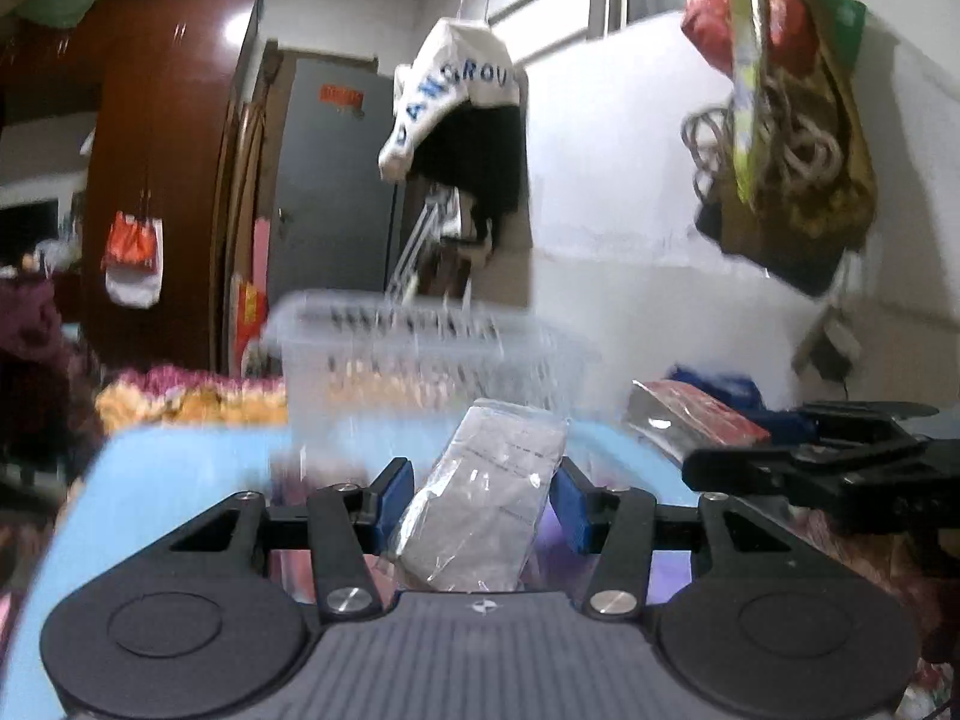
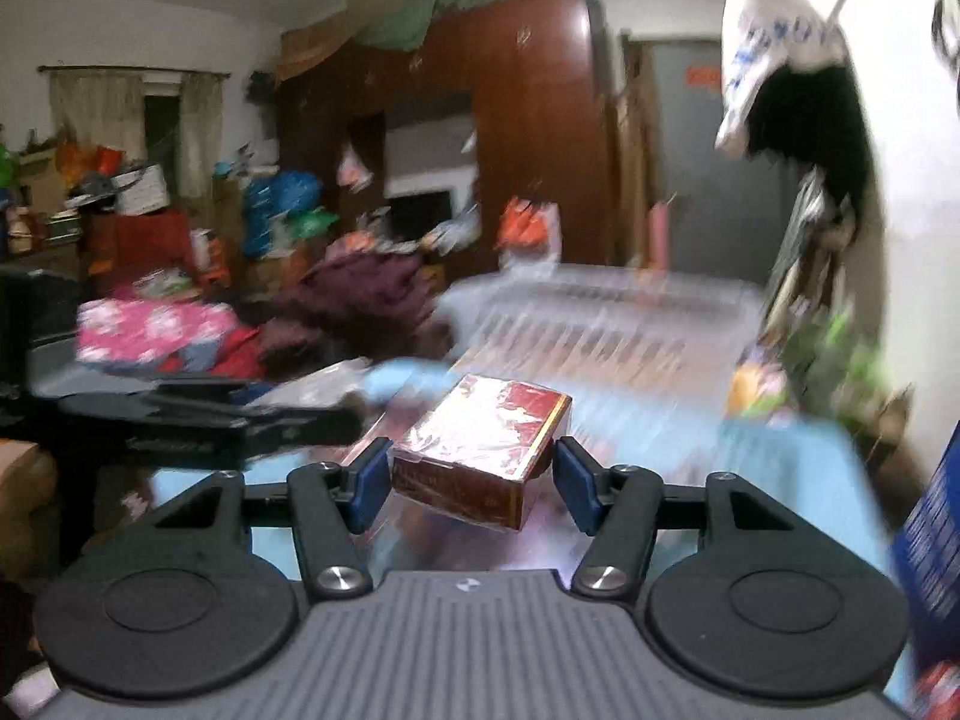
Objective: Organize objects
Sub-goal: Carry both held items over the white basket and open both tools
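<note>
My left gripper [image 1: 483, 498] is shut on a grey packet in clear plastic [image 1: 492, 498], which stands tilted between the blue pads [image 1: 393, 501], lifted above the light blue surface [image 1: 180, 480]. My right gripper [image 2: 471, 483] is shut on a red cellophane-wrapped box [image 2: 480, 450], also held off the surface. A clear slotted plastic basket [image 1: 420, 348] stands just ahead of both grippers, blurred in the right wrist view [image 2: 600, 312]. In the left wrist view the right gripper [image 1: 744, 450] shows at the right with the red box [image 1: 696, 420]. The left gripper [image 2: 336, 414] appears at the left in the right wrist view.
A white cap over black clothes [image 1: 462, 120] hangs above the basket. Bags [image 1: 792, 138] hang on the white wall at right. A brown wardrobe [image 1: 156, 180] and piled clutter [image 2: 270, 276] fill the left. A blue box [image 2: 930, 534] stands at the right edge.
</note>
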`<state>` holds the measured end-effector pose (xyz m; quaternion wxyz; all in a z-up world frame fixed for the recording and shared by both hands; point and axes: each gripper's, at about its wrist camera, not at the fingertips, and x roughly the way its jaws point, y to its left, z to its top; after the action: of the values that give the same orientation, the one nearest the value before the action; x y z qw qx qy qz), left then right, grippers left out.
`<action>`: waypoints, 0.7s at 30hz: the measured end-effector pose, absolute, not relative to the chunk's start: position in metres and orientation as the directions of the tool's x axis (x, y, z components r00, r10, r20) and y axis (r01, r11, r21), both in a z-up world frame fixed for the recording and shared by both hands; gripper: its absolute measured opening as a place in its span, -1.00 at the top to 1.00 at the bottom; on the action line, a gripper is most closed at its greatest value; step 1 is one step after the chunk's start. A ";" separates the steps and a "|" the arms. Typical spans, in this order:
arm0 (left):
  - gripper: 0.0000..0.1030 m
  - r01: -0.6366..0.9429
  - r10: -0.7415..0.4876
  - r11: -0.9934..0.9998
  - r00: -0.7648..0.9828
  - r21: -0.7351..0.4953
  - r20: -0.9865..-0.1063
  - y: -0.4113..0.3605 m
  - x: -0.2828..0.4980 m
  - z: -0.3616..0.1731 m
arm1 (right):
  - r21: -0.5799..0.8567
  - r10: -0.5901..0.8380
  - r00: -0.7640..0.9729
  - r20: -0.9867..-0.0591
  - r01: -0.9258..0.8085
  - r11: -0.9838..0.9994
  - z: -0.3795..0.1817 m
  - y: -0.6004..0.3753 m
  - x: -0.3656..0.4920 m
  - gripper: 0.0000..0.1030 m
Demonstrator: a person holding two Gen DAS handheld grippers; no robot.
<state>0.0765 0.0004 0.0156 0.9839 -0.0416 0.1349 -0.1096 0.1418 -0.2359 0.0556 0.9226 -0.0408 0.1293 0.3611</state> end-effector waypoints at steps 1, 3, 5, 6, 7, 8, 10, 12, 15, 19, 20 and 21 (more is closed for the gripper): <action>-0.05 0.201 -0.222 0.974 0.943 -0.110 -0.248 0.001 0.091 0.025 | 0.013 0.646 0.716 -0.265 -0.667 0.745 0.068 -0.232 0.158 -0.19; -0.05 0.191 -0.205 0.978 0.949 -0.083 -0.239 0.000 0.123 0.047 | 0.030 0.654 0.716 -0.243 -0.669 0.743 0.088 -0.226 0.188 -0.19; -0.05 0.167 -0.183 0.982 0.953 -0.084 -0.242 0.003 0.155 0.066 | -0.024 0.610 0.761 -0.220 -0.629 0.777 0.102 -0.215 0.216 -0.19; -0.05 0.151 -0.167 0.985 0.954 -0.081 -0.250 0.005 0.174 0.074 | -0.037 0.585 0.781 -0.219 -0.606 0.795 0.107 -0.209 0.234 -0.19; -0.05 0.132 -0.149 0.988 0.950 -0.078 -0.276 0.007 0.193 0.078 | -0.030 0.579 0.784 -0.226 -0.599 0.800 0.110 -0.205 0.249 -0.19; -0.05 0.109 -0.132 0.990 0.946 -0.095 -0.295 0.011 0.213 0.081 | -0.026 0.575 0.783 -0.237 -0.596 0.802 0.112 -0.200 0.266 -0.19; -0.08 0.089 -0.111 0.993 0.939 -0.079 -0.325 0.012 0.240 0.081 | -0.045 0.540 0.801 -0.259 -0.569 0.821 0.110 -0.191 0.289 -0.20; -0.37 0.082 -0.104 0.994 0.936 -0.079 -0.335 0.014 0.260 0.077 | -0.074 0.514 0.813 -0.275 -0.551 0.831 0.106 -0.183 0.304 -0.30; -0.92 0.071 -0.108 0.991 0.931 -0.117 -0.349 0.022 0.273 0.070 | -0.053 0.498 0.825 -0.266 -0.528 0.848 0.101 -0.187 0.303 -0.88; -1.00 0.065 -0.117 0.984 0.939 -0.165 -0.324 0.040 0.251 0.062 | 0.005 0.550 0.804 -0.226 -0.564 0.826 0.099 -0.213 0.276 -1.00; -1.00 0.085 -0.143 0.979 0.937 -0.187 -0.320 0.046 0.240 0.060 | 0.018 0.557 0.800 -0.225 -0.568 0.823 0.096 -0.220 0.266 -1.00; -1.00 0.111 -0.174 0.973 0.928 -0.204 -0.329 0.050 0.227 0.057 | 0.036 0.563 0.797 -0.219 -0.570 0.821 0.092 -0.229 0.258 -1.00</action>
<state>0.2271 0.0505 0.0570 0.9776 -0.0912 0.1753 -0.0729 0.2578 -0.2288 0.0925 0.9478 -0.0159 0.1106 0.2986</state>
